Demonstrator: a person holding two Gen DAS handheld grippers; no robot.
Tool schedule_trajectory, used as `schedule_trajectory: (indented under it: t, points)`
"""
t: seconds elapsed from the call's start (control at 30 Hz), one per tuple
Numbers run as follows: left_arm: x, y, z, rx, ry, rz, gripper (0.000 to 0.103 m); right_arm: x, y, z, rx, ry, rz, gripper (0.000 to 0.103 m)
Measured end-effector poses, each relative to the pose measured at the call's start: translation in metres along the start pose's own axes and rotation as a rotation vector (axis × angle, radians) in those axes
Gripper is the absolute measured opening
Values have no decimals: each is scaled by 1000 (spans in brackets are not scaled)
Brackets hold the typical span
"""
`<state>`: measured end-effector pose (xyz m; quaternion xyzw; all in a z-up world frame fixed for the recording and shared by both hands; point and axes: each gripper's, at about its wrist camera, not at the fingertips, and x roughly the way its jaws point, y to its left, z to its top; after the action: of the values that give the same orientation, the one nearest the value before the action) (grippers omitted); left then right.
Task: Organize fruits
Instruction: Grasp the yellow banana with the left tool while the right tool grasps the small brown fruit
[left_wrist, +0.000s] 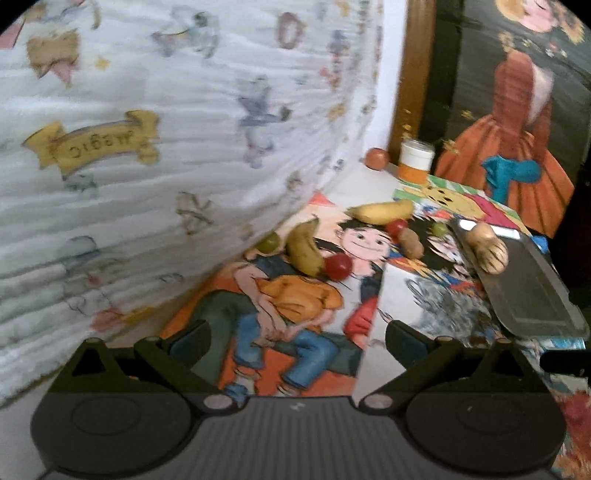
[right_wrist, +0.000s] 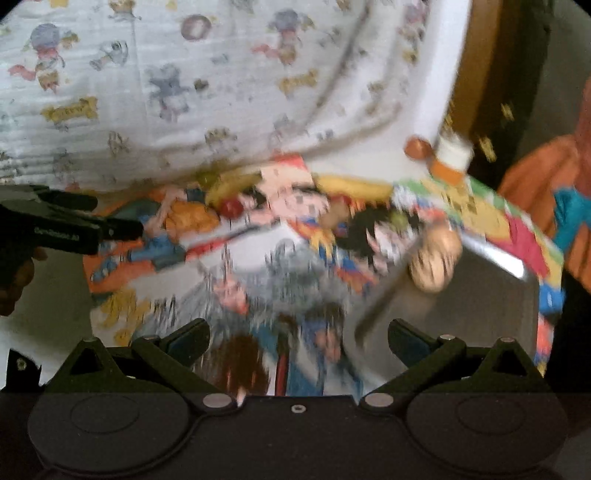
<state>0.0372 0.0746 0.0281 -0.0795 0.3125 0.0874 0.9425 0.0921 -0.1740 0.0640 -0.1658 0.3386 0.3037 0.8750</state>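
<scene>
Both sets of fingers spread wide, left gripper and right gripper, holding nothing. Bananas at 12 o'clock on the cartoon surface, red fruit touching one. Metal tray at 2 o'clock, pale lumpy food inside.

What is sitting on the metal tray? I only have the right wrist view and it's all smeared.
Observer: The left wrist view shows two tan rounded pieces, touching each other, at the far end of the metal tray.
Operator: How many red fruits are out?
Observer: Two. One red fruit lies beside the nearer banana; the other lies beside the far banana.
Operator: Is the left gripper holding anything?
Observer: No. The left gripper is open with nothing between its fingers.
</scene>
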Motion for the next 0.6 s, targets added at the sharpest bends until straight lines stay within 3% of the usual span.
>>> schedule_trajectory:
  t: [0.33, 0.6]
  points:
    - [42, 4, 21, -147, -30, -32, 103, 50, -27, 43, 87, -107, -34, 102]
    - [95, -8, 37, -231, 20, 20, 103, 107, -46, 54, 123, -56, -13, 102]
